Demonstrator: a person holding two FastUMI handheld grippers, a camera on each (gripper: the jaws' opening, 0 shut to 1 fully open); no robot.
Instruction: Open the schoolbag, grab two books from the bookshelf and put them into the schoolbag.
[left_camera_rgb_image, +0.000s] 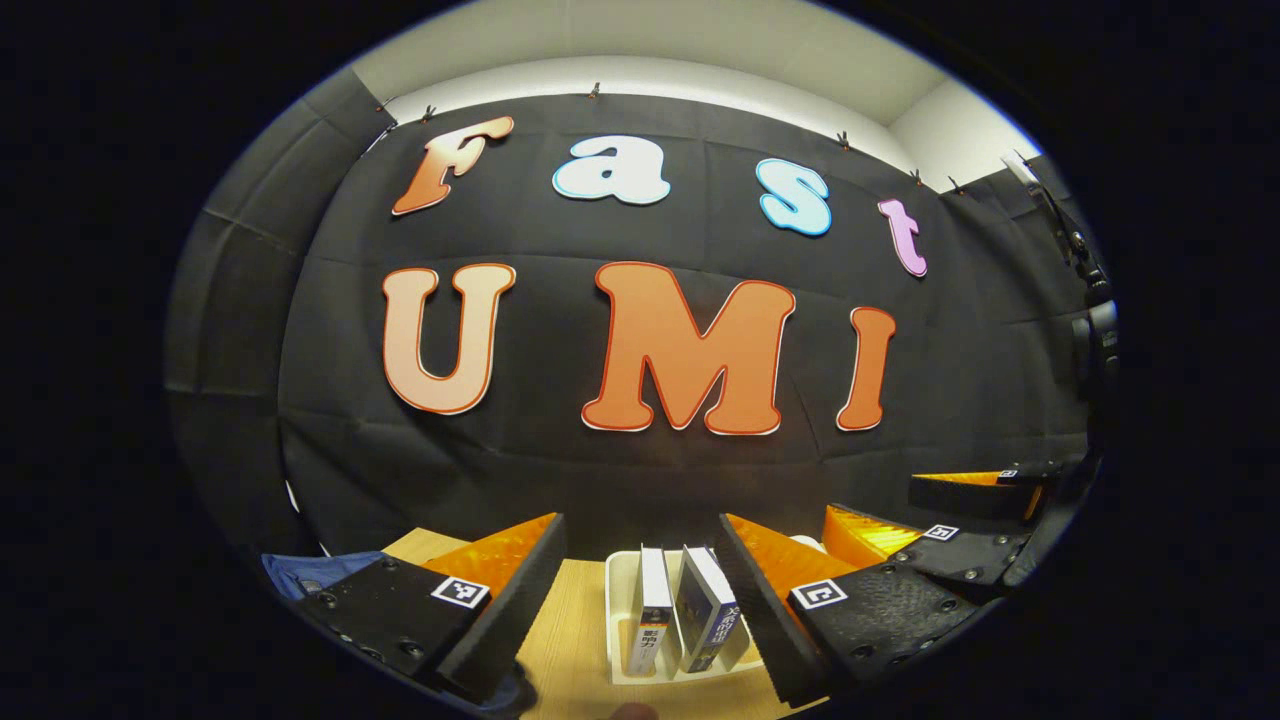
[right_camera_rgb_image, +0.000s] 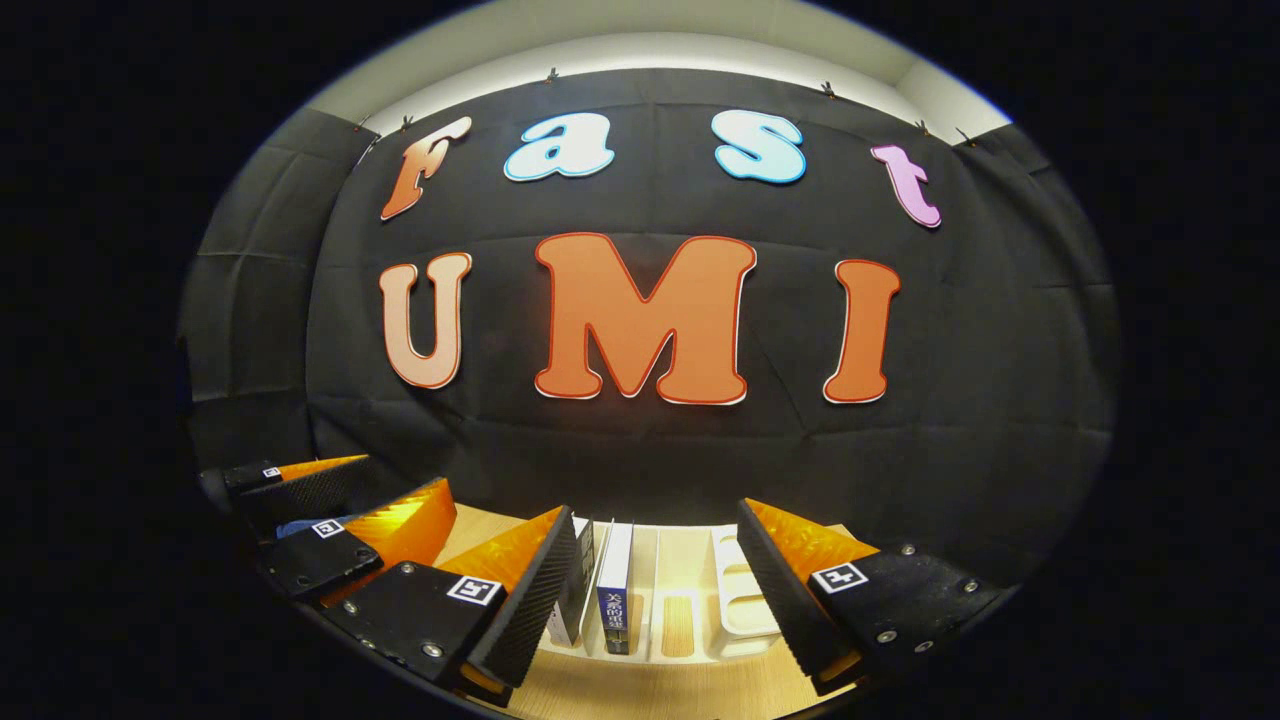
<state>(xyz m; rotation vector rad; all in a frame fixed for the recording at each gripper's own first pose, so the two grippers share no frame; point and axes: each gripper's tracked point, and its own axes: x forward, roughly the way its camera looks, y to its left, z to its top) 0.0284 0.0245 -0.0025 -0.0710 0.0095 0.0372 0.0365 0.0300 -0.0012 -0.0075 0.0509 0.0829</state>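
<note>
Both the left gripper (left_camera_rgb_image: 640, 590) and right gripper (right_camera_rgb_image: 655, 585) were spread wide before the white slotted plastic bookshelf (right_camera_rgb_image: 690, 600), whose two upright books (left_camera_rgb_image: 680, 620) were partly hidden by fingers.

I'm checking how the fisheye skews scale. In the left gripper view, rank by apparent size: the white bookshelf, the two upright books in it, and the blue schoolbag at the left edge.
1. White bookshelf.
2. Two books; they look alike, so I won't rank them.
The schoolbag is mostly hidden behind the left tongs, so its place is unsure.
</note>
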